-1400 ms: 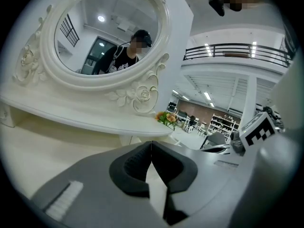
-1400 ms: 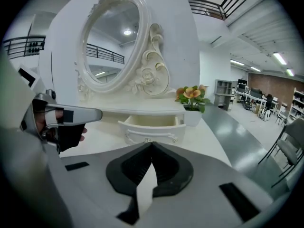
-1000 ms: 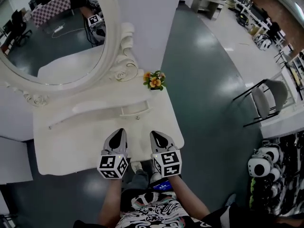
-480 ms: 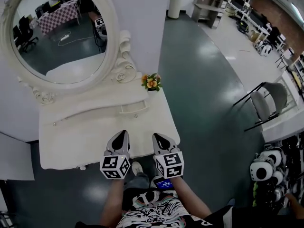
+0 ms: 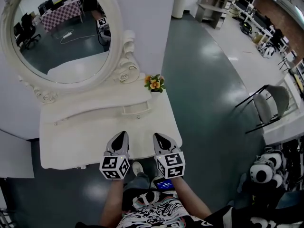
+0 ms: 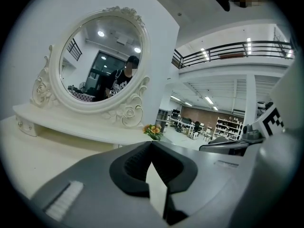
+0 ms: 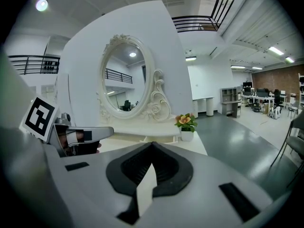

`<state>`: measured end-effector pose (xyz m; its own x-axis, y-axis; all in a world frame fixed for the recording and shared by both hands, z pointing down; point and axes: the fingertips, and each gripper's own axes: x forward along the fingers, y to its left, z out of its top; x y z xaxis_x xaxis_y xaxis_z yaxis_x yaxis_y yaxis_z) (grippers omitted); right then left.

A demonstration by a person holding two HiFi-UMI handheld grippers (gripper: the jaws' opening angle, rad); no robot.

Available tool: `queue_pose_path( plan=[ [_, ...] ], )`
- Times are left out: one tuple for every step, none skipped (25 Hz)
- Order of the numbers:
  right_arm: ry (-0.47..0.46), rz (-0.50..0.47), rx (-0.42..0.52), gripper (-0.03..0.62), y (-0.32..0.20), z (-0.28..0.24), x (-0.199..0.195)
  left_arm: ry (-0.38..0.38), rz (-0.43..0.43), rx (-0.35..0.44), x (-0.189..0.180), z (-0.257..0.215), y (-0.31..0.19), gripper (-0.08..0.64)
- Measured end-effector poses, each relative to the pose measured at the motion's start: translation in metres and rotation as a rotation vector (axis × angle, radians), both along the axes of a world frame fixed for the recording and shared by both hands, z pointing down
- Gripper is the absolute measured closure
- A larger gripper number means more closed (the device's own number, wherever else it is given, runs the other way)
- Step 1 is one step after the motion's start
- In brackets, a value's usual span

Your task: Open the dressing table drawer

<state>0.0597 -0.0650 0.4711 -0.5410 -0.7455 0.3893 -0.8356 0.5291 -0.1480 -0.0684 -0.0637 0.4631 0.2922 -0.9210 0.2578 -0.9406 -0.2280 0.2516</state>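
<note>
The white dressing table (image 5: 80,144) stands against the wall under an oval carved mirror (image 5: 61,30). A small drawer (image 5: 137,109) with a knob sits beneath the raised shelf, near the flower pot (image 5: 155,83). My left gripper (image 5: 121,134) and right gripper (image 5: 156,136) hover side by side over the table's front edge, pointing at the mirror. Both are shut with nothing between the jaws, as the left gripper view (image 6: 151,143) and the right gripper view (image 7: 153,143) show. Neither touches the table. The table's front face is hidden from above.
A folding chair (image 5: 268,103) stands on the green floor at the right, with black-and-white plush toys (image 5: 259,175) below it. The person's feet (image 5: 137,167) are just under the table's front edge. Shelves and desks fill the far room.
Both grippers have drifted a little and risen slightly, still side by side and shut. The head view has tilted, so more of the mirror shows.
</note>
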Motion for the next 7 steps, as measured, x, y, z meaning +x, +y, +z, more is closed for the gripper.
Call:
queue_pose_path(
  plan=[
    [0.0,0.0,-0.002,0.591,-0.002,0.001,0.0,0.001,0.001,-0.002,0.0,0.002,-0.002,0.557],
    [-0.001,0.001,-0.004,0.591,-0.004,0.003,-0.001,0.001,0.002,-0.004,-0.001,0.003,-0.004,0.557],
    [-0.001,0.003,-0.006,0.591,-0.006,0.004,-0.001,0.001,0.004,-0.005,-0.001,0.004,-0.006,0.557],
    [-0.002,0.005,-0.007,0.591,-0.008,0.005,-0.002,0.0,0.006,-0.006,-0.001,0.006,-0.008,0.557],
    [-0.003,0.007,-0.008,0.591,-0.01,0.006,-0.002,0.0,0.008,-0.008,-0.001,0.007,-0.01,0.557],
    [-0.004,0.009,-0.01,0.591,-0.012,0.007,-0.002,-0.001,0.01,-0.009,-0.002,0.008,-0.012,0.558],
    [-0.005,0.011,-0.011,0.591,-0.014,0.007,-0.003,0.0,0.011,-0.011,-0.003,0.009,-0.015,0.558]
  ],
)
